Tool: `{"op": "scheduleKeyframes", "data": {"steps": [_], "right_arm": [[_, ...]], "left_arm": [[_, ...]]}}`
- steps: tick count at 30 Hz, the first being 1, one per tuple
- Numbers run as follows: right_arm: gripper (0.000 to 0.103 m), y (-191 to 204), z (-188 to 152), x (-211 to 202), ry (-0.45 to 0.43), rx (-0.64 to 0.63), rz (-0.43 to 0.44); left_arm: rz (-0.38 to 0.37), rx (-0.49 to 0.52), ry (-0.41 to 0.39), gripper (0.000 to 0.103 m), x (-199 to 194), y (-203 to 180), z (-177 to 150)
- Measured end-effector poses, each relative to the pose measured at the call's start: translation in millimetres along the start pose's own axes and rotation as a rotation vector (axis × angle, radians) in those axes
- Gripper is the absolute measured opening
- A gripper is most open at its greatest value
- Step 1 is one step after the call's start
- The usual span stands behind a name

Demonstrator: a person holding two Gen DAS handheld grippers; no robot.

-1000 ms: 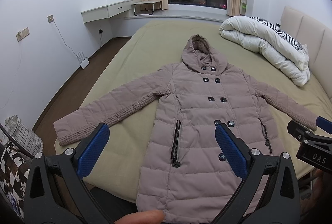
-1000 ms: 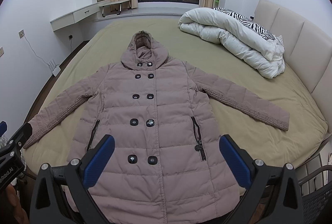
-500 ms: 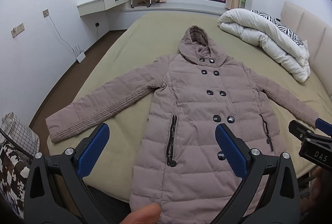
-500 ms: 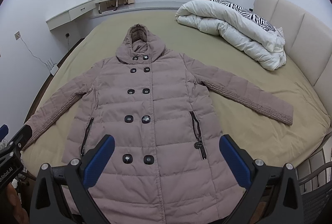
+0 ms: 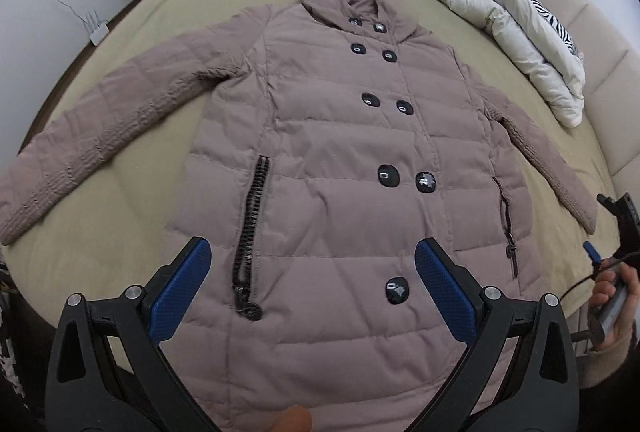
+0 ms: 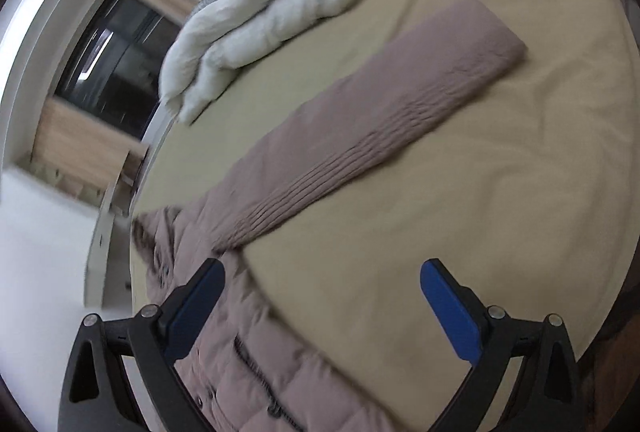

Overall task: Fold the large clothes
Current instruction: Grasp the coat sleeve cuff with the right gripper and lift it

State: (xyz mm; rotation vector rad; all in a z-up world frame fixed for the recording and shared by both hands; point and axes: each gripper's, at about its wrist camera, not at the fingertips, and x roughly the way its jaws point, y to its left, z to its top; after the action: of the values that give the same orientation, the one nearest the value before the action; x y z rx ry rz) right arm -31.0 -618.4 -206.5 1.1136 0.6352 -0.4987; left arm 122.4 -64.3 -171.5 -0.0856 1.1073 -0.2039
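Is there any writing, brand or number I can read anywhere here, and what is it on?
No text can be read in either view.
Dark round buttons on the mauve quilted hooded coat: pale marks, too small to tell whether they are letters.
Black right tool at the left view's edge: no lettering visible.
Right wrist view: motion-blurred, nothing legible.

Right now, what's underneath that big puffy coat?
The coat lies flat, front up, on a bed's tan sheet, which shows all around it. Whatever sits directly beneath the coat's body and sleeves is covered, so that part cannot be seen.
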Motion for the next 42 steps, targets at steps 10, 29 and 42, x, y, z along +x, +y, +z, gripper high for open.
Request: {"op": "scheduleKeyframes", "data": {"steps": [10,29,42], "right_arm": [[0.082,-100,103,47,-0.128,0.307,0.044],[0.012,237,-38,108,-0.068,-0.907,0.063],[0.013,268,-223,160,0.02,-1.37,0.01]], "left_arm": [[-0.108,-0.025,-0.027,0.103,61,-44,39],[-0.541,-0.342,-0.016,0.085,121,-3,127],[-0.81,-0.573,0.162,0.09,191,13,168]]}}
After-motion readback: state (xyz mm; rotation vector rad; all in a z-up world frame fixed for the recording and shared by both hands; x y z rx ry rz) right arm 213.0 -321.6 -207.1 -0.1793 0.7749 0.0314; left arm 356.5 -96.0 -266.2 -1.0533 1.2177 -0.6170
